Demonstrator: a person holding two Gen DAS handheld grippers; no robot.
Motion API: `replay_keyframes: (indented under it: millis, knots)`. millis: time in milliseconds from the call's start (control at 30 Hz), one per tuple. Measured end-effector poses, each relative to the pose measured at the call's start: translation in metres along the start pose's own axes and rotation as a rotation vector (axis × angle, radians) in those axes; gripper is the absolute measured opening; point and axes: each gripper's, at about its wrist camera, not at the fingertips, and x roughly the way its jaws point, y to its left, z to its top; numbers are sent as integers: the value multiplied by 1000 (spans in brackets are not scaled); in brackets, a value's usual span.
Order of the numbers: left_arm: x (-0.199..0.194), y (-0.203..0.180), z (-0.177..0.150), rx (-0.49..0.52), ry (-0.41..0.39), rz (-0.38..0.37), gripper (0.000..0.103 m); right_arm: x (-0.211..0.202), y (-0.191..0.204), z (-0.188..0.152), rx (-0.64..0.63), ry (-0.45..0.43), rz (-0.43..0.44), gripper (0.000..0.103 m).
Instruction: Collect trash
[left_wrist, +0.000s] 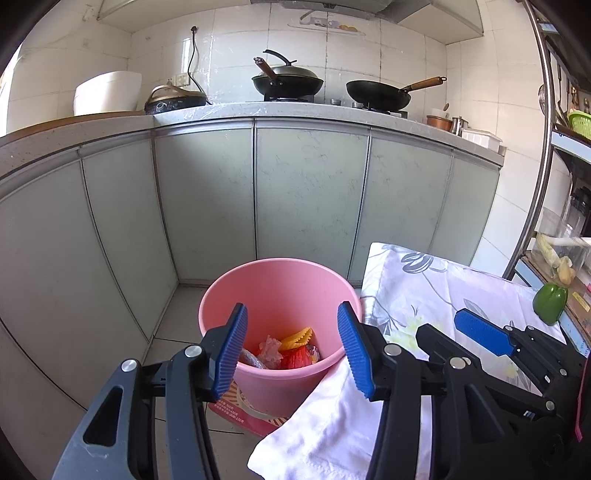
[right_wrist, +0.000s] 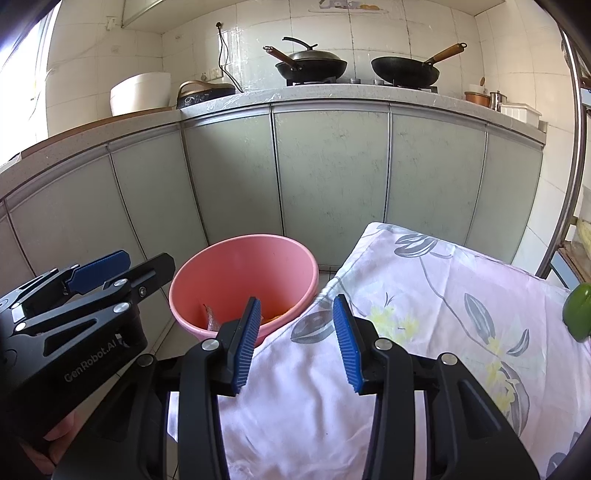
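Note:
A pink bucket (left_wrist: 280, 280) (right_wrist: 243, 266) stands on the floor beside a cloth-covered table. It holds trash (left_wrist: 291, 350): an orange ridged piece, something red and crumpled clear plastic (right_wrist: 210, 317). My left gripper (left_wrist: 293, 350) hangs open just above the bucket's near rim, nothing between its blue pads. In the right wrist view the left gripper (right_wrist: 125, 271) shows at the left, held by a hand (right_wrist: 55, 443). My right gripper (right_wrist: 297, 343) (left_wrist: 454, 332) is open and empty over the cloth's left edge, right of the bucket.
A floral cloth (left_wrist: 443, 295) (right_wrist: 424, 295) covers the table, with a green pepper (left_wrist: 550, 302) (right_wrist: 578, 314) at its right edge. A red box (left_wrist: 236, 410) lies under the bucket. Grey-green cabinets (left_wrist: 310, 192) stand behind, woks (left_wrist: 288, 83) on the counter. A metal shelf rack (left_wrist: 546, 147) is at the right.

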Motion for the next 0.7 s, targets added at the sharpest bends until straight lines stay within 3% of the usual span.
replay_keyframes:
  millis: [700]
  knots:
    - [5,-8,-4,14,17,-10,50,4,-6,-7,14,13,-1,42]
